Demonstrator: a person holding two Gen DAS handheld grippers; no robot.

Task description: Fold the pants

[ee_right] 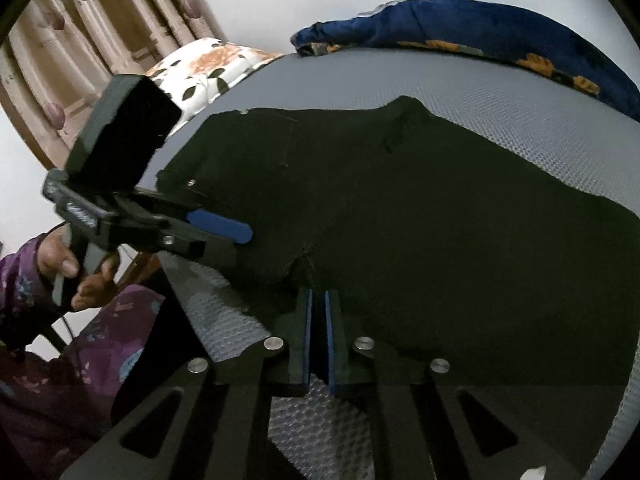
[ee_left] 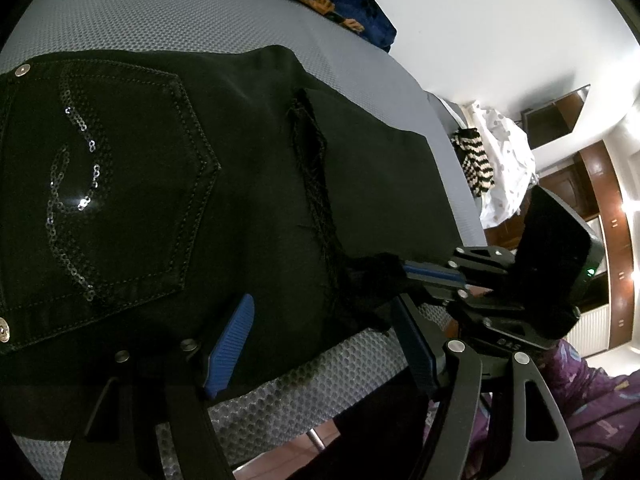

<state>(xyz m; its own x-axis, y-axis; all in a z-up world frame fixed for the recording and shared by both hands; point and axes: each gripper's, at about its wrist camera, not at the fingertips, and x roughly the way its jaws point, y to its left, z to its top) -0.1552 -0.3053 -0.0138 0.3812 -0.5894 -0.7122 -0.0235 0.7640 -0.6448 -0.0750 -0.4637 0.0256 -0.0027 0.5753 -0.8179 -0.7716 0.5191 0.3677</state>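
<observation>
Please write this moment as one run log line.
black denim pants folded on grey mesh mattress | right hand-held gripper shut on pants edge | left hand-held gripper open

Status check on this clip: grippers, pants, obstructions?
Left gripper open over black pants. Right gripper shut on pants' near edge. Pants partly folded on grey mesh mattress. Nothing in the way.

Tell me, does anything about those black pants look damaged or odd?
Yes. The black pants show a frayed slit right of the sequined back pocket, with loose threads along its edges. It could be wear or deliberate styling.
</observation>
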